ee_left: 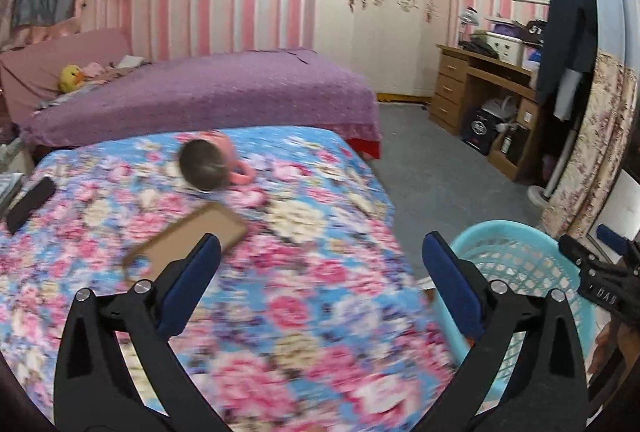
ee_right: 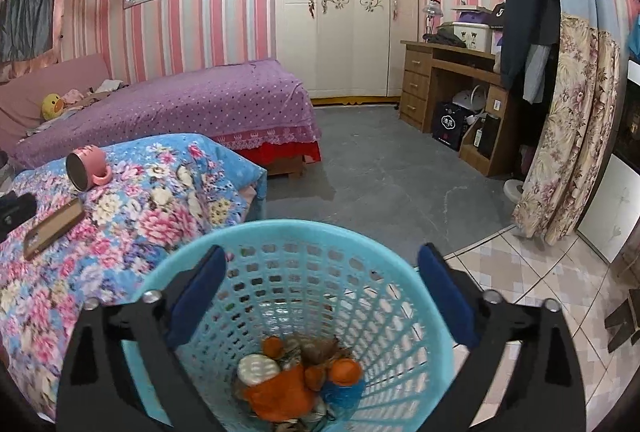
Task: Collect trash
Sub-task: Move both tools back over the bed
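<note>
1. Beside the floral-covered bed [ee_right: 132, 200], the blue basket [ee_right: 304, 232] is seen standing on the floor, with orange peel and other scraps [ee_right: 296, 380] already lying at its bottom.
2. Directly above the basket, the right gripper [ee_right: 320, 296] is held with jaws spread wide and nothing between them.
3. Over the bedspread, the left gripper [ee_left: 320, 280] is likewise held spread and empty; that view is blurred.
4. A brown card [ee_left: 188, 244] and a tipped pink mug [ee_right: 86, 168] are left on the bed.
5. If the card is judged trash, it is best approached low, pinched at one edge, and lifted clear before being carried over the rim.
</note>
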`<state>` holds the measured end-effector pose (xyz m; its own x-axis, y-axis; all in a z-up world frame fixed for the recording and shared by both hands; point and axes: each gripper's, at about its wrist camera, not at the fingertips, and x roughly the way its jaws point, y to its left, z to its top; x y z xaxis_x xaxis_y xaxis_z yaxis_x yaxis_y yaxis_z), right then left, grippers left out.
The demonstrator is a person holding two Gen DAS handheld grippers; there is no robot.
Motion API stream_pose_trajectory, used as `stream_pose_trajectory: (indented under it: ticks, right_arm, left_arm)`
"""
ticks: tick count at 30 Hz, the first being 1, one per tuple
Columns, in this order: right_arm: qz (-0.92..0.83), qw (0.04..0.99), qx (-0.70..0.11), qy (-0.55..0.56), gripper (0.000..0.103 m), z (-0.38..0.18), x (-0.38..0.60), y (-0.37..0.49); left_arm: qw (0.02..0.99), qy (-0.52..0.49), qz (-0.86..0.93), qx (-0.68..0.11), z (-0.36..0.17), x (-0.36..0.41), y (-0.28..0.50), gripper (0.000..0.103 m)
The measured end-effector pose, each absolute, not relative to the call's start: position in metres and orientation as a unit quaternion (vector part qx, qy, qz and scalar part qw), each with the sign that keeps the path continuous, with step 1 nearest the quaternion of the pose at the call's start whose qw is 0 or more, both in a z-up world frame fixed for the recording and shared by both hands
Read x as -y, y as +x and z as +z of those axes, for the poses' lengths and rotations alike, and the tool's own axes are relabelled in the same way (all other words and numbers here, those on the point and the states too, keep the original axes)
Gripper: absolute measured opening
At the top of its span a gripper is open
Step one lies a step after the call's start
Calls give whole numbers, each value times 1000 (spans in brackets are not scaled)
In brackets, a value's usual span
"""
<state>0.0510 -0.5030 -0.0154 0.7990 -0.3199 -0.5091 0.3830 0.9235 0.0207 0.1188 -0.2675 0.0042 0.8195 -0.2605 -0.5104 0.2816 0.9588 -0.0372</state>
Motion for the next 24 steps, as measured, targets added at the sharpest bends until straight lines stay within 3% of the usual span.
stream_pose_trajectory:
  ticks: [13,24]
  right_arm:
    - [-104,969,-221,49,98,40,398,51]
    - [-87,971,-222,8,98,35,295,23]
  left_arm:
    - [967,46,-75,-238,21,157,69,98]
    - [975,18,-31,-221,13,87,35,98]
